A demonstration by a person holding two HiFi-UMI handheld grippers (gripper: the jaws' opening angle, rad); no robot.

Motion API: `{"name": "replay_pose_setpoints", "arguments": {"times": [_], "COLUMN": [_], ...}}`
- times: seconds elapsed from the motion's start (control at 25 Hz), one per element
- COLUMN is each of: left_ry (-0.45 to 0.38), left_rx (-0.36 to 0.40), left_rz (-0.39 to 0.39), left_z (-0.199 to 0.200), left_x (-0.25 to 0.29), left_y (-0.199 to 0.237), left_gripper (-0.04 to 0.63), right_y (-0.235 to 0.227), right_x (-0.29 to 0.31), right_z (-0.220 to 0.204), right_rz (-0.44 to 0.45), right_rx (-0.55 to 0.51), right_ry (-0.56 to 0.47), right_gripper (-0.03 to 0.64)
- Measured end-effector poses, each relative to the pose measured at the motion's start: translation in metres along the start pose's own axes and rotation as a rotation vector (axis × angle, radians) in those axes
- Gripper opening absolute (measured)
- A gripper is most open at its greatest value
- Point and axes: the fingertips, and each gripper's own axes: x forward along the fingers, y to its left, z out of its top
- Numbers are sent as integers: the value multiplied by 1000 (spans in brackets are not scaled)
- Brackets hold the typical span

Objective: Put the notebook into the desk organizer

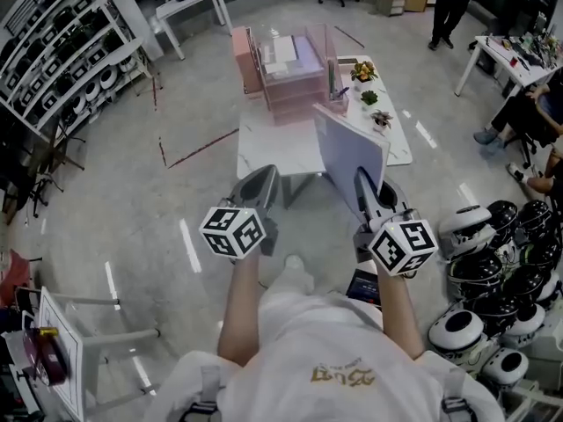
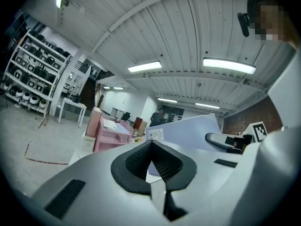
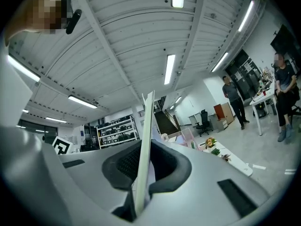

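My right gripper (image 1: 364, 181) is shut on the pale lilac notebook (image 1: 350, 156), which it holds upright, high above the near edge of the white table (image 1: 264, 148). The right gripper view shows the notebook (image 3: 145, 140) edge-on between the dark pads. The pink desk organizer (image 1: 286, 73) stands at the far end of the table, with papers in its trays, and appears small in the left gripper view as the organizer (image 2: 109, 131). My left gripper (image 1: 260, 183) hangs beside the right one, shut and empty, its jaws meeting at the left gripper (image 2: 151, 160).
Three small potted plants (image 1: 369, 98) line the table's right side. Shelves of white helmets (image 1: 53, 51) stand at the left, and more helmets (image 1: 493, 280) lie on the floor at the right. A small white table (image 1: 189, 3) stands far back. People are at the right (image 1: 528, 112).
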Motion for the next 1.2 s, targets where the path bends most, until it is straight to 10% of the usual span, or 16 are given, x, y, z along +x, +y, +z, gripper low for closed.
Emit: {"name": "replay_pose_setpoints", "arguments": {"times": [0.36, 1.2], "left_ry": [-16, 53], "left_rx": [19, -30], "left_rz": [-22, -249], "left_z": [27, 126], "left_x": [46, 228], "left_y": [31, 252], "left_gripper": [17, 17], "right_y": [-24, -54], "right_x": [43, 317], "right_z": [24, 56], "right_rz": [-22, -219], "right_rx": [10, -87], "right_ry": [-82, -190], "right_gripper": [43, 42]}}
